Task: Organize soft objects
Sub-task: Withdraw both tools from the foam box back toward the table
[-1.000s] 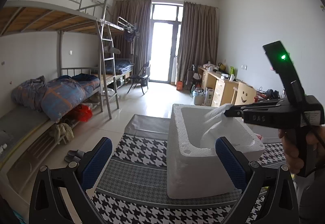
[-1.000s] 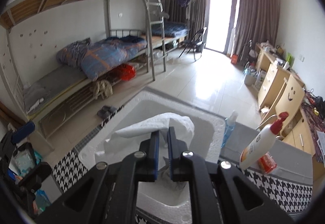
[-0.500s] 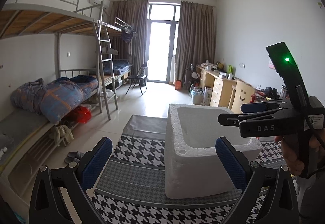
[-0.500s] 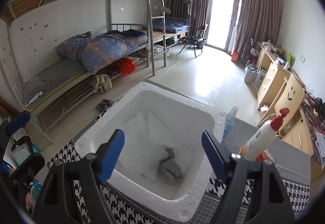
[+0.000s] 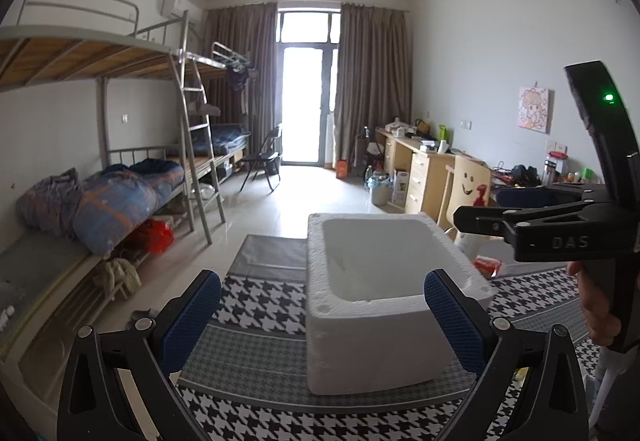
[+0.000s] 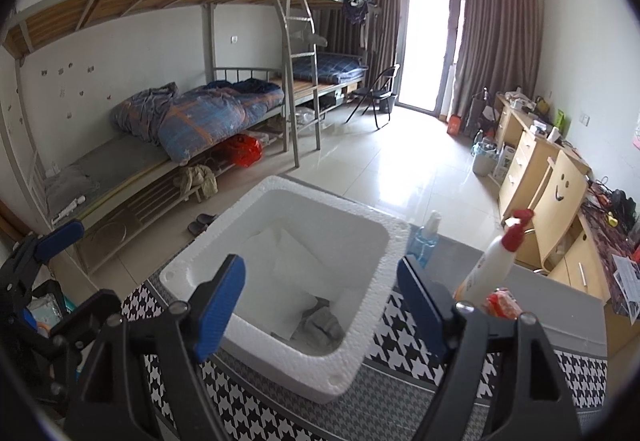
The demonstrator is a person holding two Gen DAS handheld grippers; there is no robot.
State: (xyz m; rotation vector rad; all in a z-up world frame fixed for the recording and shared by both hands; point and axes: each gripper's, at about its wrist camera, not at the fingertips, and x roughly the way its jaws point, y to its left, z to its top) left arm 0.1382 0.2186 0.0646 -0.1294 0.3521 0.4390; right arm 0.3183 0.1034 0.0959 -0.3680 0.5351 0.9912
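Observation:
A white foam box [image 5: 316,305] stands on the houndstooth table cover. Inside it lie a flat white cloth [image 6: 288,281] and a crumpled grey cloth [image 6: 322,323] on the bottom. My right gripper [image 6: 320,293] hangs above the box's near edge, open, with nothing between its blue pads. In the left wrist view the right gripper [image 5: 488,207] shows from the side at the box's right, held by a hand [image 5: 596,305]. My left gripper [image 5: 322,317] is open and empty, level with the near side of the box. One of its blue pads [image 6: 60,237] shows at the left edge.
A white spray bottle with a red trigger [image 6: 492,265], a blue spray bottle [image 6: 426,241] and a red packet [image 6: 502,303] stand right of the box. The houndstooth cover [image 6: 400,401] spreads around it. Bunk beds [image 6: 200,113] line the left wall, desks [image 6: 532,161] the right.
My right gripper opened and let the white cloth drop into the foam box, then drew back to the right of the box. The left gripper stayed in place.

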